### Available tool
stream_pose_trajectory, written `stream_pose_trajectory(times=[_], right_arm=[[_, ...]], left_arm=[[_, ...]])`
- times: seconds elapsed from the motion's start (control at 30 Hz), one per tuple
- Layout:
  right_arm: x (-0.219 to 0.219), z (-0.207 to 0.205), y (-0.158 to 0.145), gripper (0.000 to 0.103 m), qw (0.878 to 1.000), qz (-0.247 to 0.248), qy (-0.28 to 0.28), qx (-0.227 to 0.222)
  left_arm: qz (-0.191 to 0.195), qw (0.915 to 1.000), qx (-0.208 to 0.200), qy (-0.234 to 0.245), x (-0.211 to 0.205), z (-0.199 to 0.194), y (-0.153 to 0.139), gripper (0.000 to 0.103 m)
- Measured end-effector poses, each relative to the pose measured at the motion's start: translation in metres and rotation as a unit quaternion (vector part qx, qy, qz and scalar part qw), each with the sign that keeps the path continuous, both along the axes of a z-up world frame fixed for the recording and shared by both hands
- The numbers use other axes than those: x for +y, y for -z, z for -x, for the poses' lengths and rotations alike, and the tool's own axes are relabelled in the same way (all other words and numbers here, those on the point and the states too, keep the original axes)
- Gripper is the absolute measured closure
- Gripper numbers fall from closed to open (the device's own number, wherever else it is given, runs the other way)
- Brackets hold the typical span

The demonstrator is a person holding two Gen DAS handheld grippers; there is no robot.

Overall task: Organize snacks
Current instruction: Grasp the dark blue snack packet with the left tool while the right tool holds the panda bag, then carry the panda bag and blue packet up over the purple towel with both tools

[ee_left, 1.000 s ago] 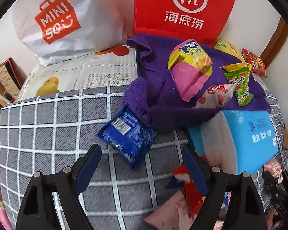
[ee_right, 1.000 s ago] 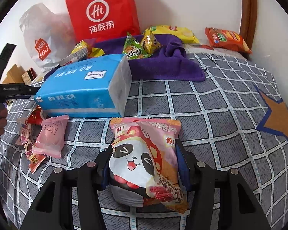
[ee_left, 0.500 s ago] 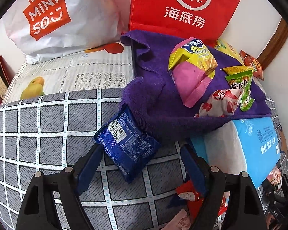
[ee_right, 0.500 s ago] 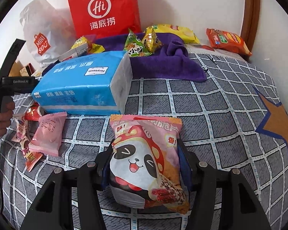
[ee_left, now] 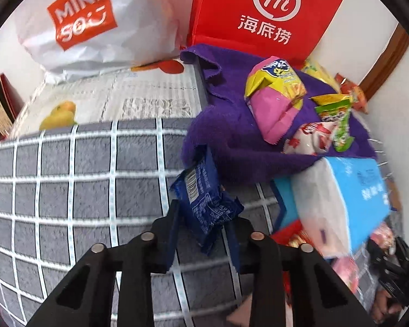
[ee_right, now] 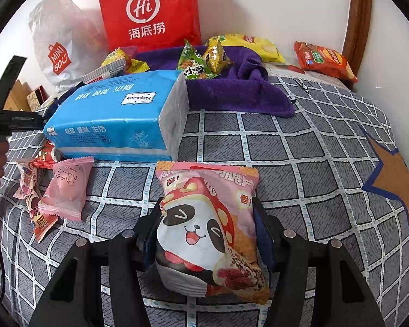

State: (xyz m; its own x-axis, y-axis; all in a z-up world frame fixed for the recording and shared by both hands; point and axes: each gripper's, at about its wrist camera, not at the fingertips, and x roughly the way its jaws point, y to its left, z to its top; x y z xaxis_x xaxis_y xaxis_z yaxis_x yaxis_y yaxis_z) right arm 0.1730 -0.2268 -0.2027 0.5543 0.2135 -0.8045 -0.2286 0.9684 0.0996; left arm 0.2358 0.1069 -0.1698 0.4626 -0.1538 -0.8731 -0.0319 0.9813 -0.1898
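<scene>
Bed in grey grid-check bedspread [ee_right: 300,147]: blue tissue pack [ee_right: 117,114], purple towel [ee_right: 231,92], pink snack packets [ee_right: 65,188], red paper bag [ee_right: 150,11].

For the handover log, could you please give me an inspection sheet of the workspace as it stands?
Surface: grey checked bedspread, with a purple towel at the back.
Job's things: blue snack packet between the left hand-held gripper's fingers; panda snack bag in the right; more packets on the towel, pink packet at the left.
Clutter: blue tissue pack; red Haidilao bag and white Miniso bag against the wall.
Grippers: left hand-held gripper shut on the blue snack packet; right hand-held gripper shut on the panda snack bag.
Cables: nothing seen.
Surroundings: white wall, wooden frame at the right.
</scene>
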Motion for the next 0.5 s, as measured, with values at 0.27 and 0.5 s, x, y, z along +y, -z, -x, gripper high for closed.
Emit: stream_pose_trajectory(times=[0.27, 0.5], right_arm=[[-0.003, -0.001, 0.0, 0.043, 1.0, -0.015, 0.001, 0.001], [-0.007, -0.001, 0.0, 0.043, 1.0, -0.029, 0.001, 0.002]], left_arm=[[0.02, 0.9995, 0.004, 0.024, -0.003, 0.029, -0.007, 0.081], [0.021, 0.9997, 0.014, 0.003, -0.004, 0.036, -0.002, 0.082]])
